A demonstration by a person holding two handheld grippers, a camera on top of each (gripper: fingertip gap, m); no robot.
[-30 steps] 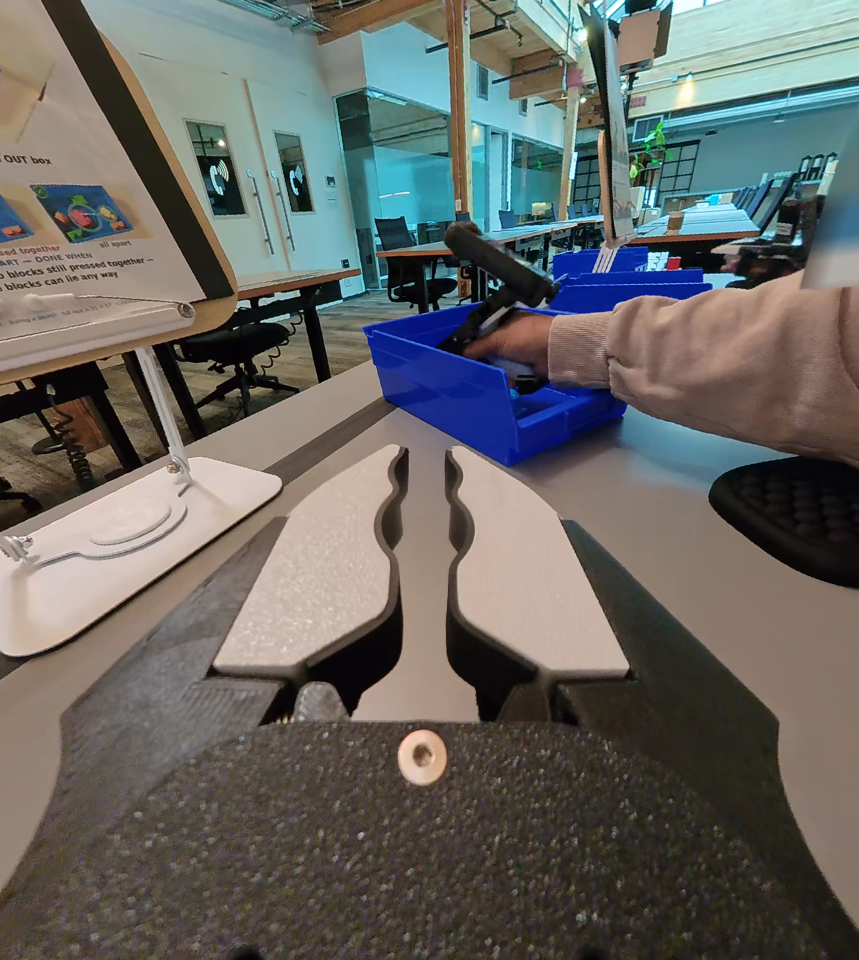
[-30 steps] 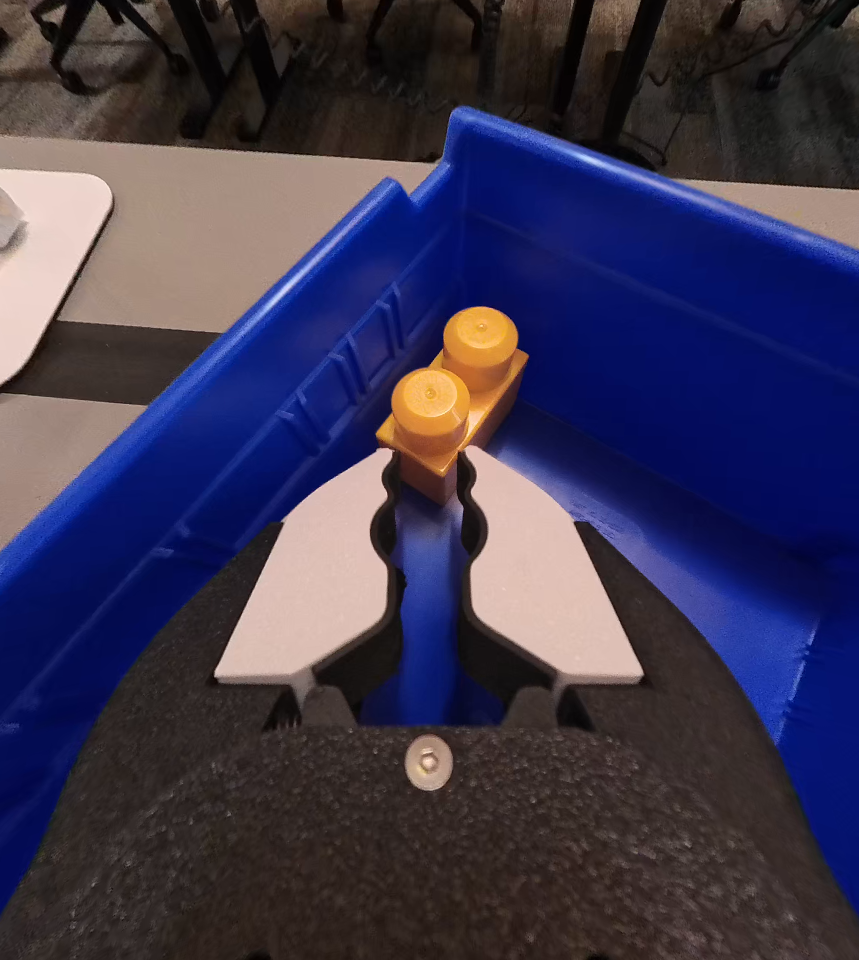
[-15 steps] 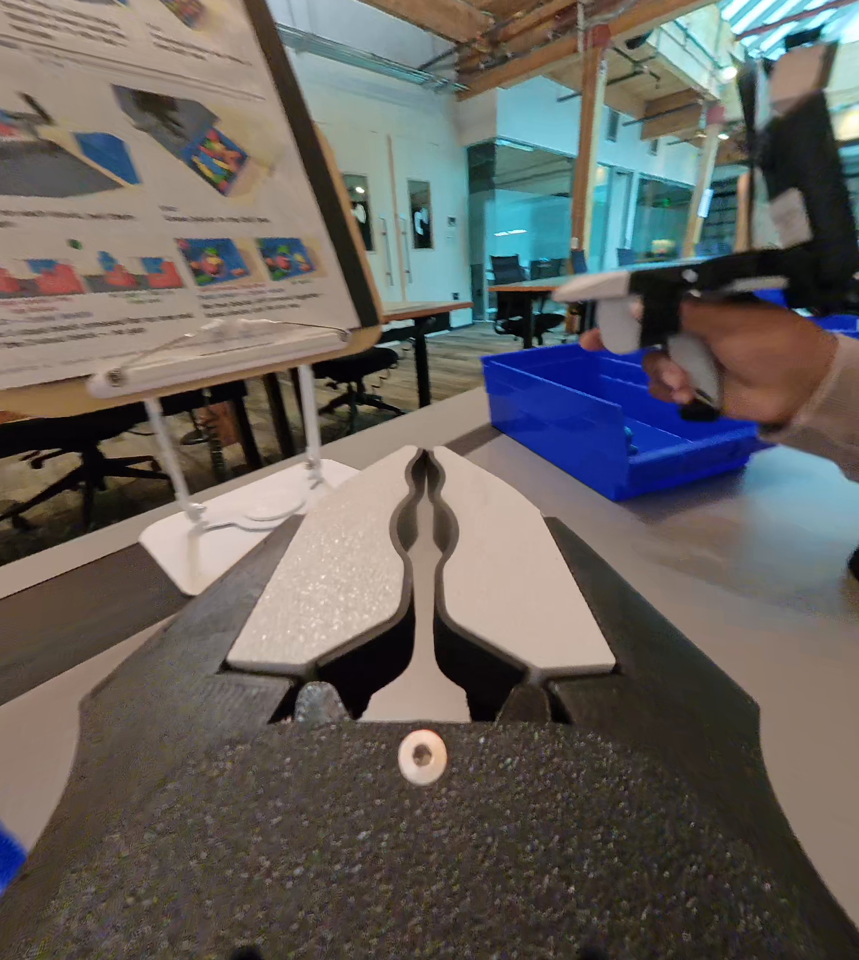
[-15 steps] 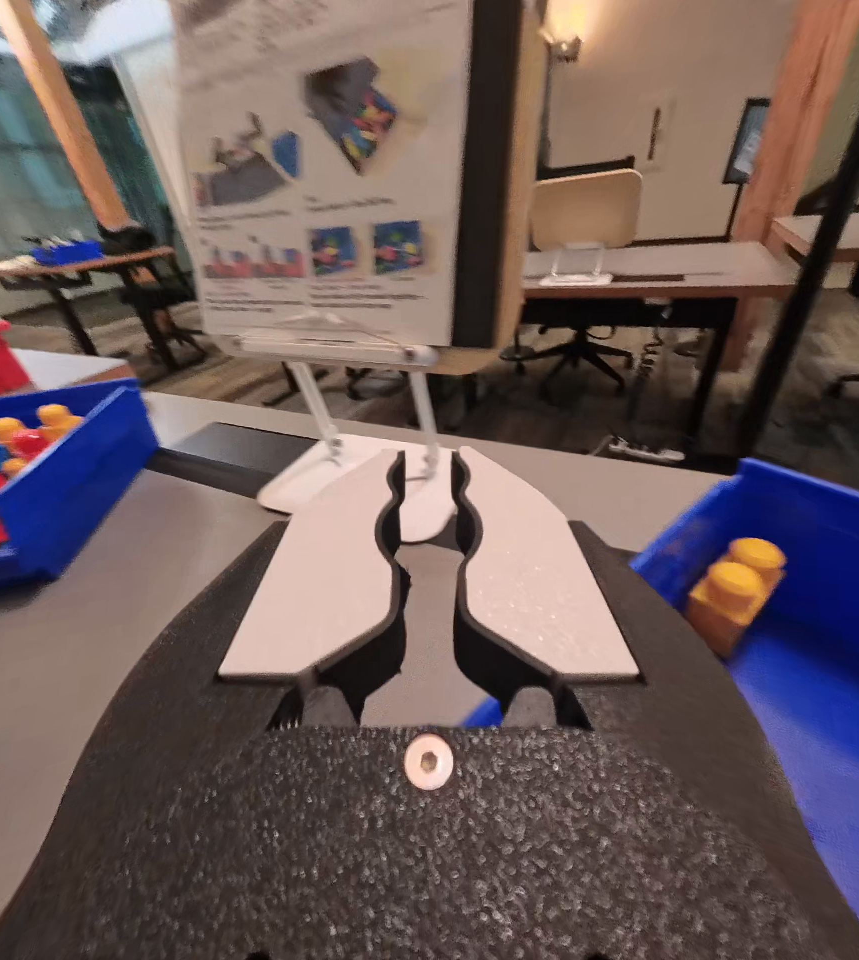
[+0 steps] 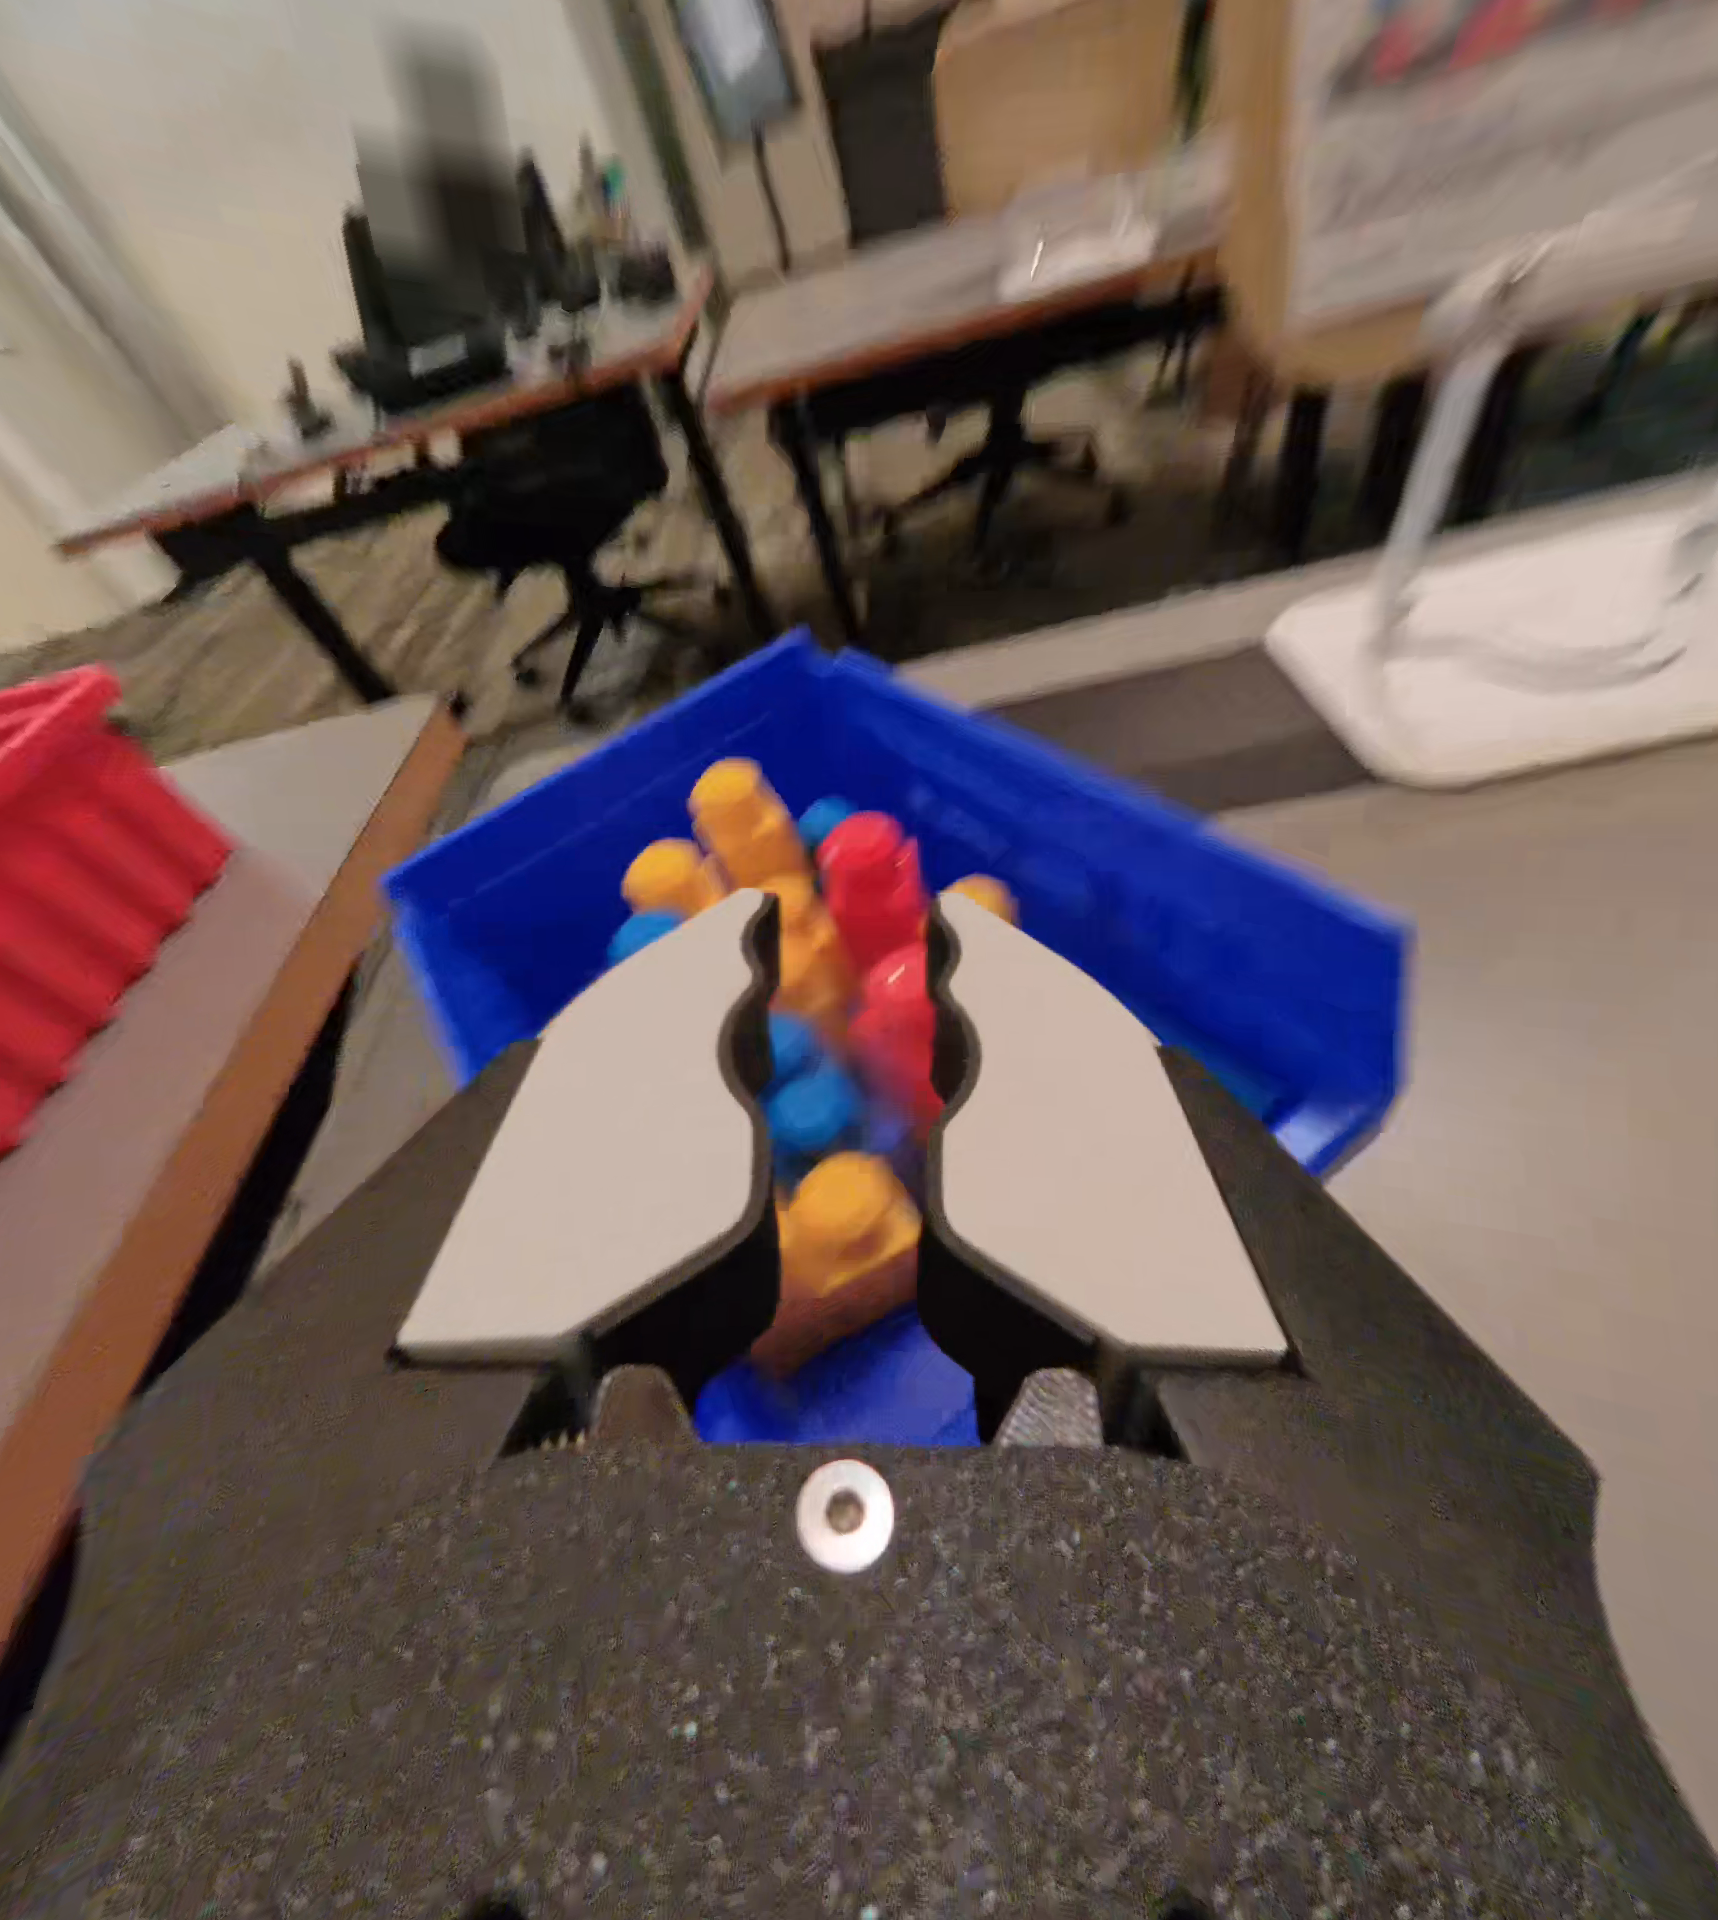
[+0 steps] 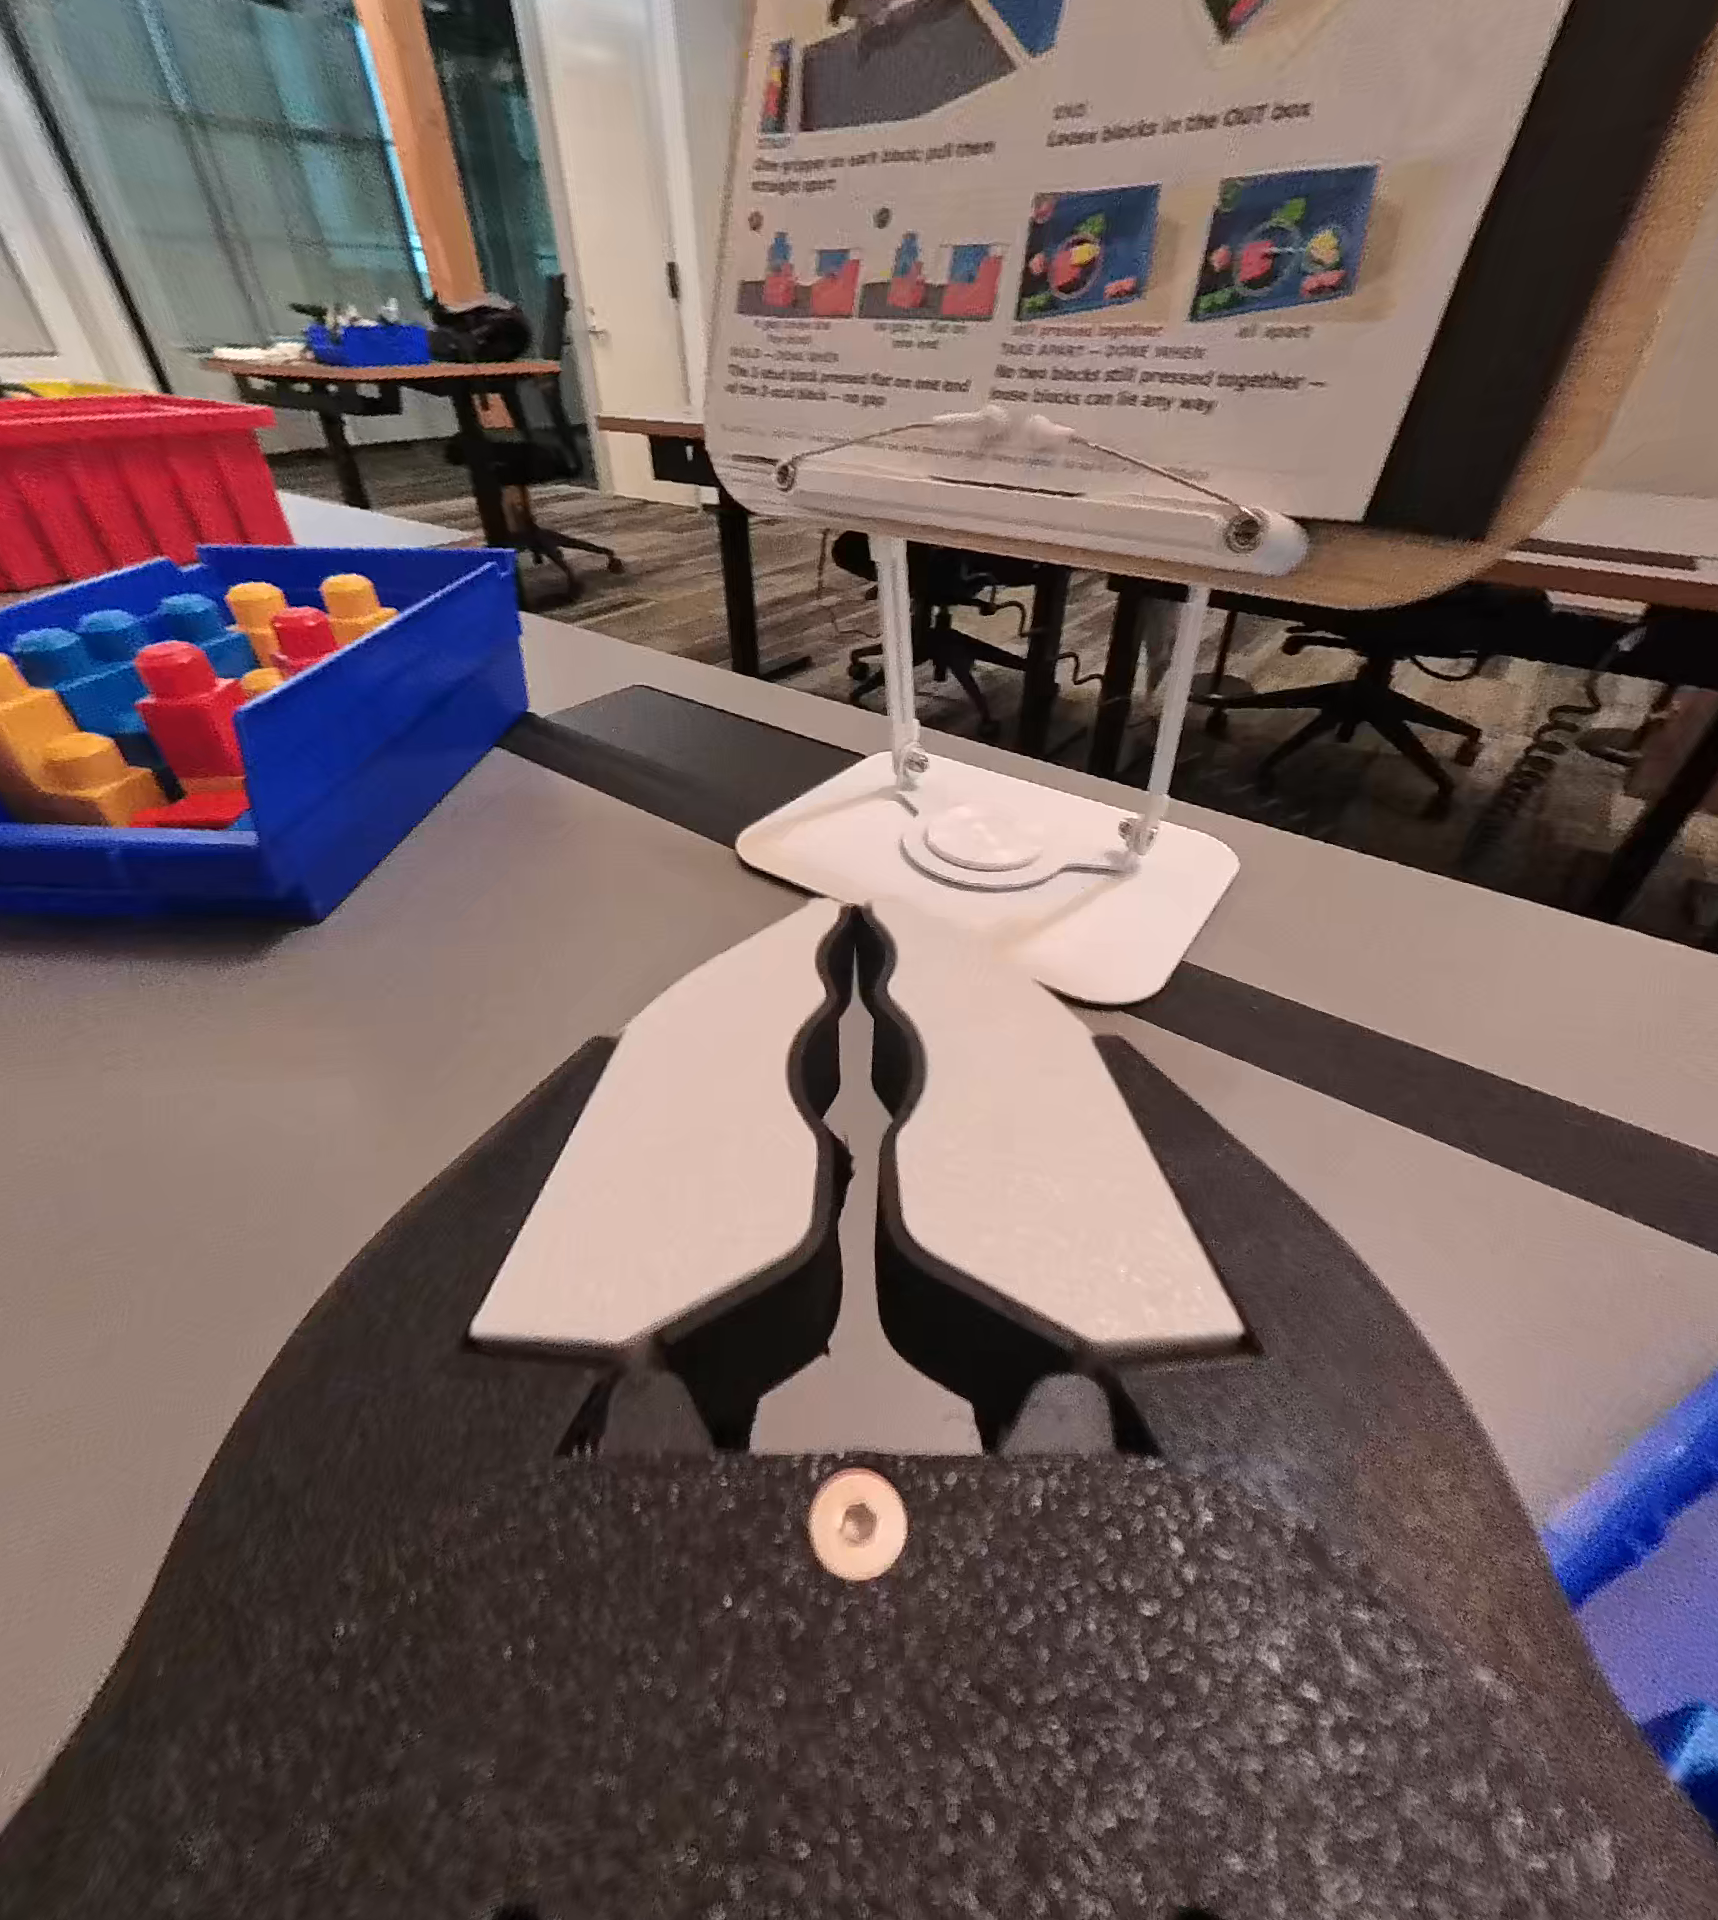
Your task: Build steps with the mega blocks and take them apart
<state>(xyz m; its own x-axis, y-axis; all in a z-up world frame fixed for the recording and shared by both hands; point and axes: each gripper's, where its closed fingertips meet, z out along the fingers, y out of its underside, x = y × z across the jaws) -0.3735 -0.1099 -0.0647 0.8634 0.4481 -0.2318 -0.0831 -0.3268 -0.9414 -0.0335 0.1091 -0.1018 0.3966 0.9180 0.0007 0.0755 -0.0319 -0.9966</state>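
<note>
below left gripper (image 5: 850, 914) open jaws, blocks (image 5: 839, 997) in blue bin (image 5: 1198, 914)

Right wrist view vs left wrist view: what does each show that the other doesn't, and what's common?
Only the right wrist view: the instruction board on its stand, the right gripper nearly shut and empty over the grey table, and a second blue bin's edge at lower right.

Only the left wrist view: the left gripper open above the blocks, heavily motion-blurred.

Both: the blue bin of blocks, the red bin and the stand's white base.
</note>
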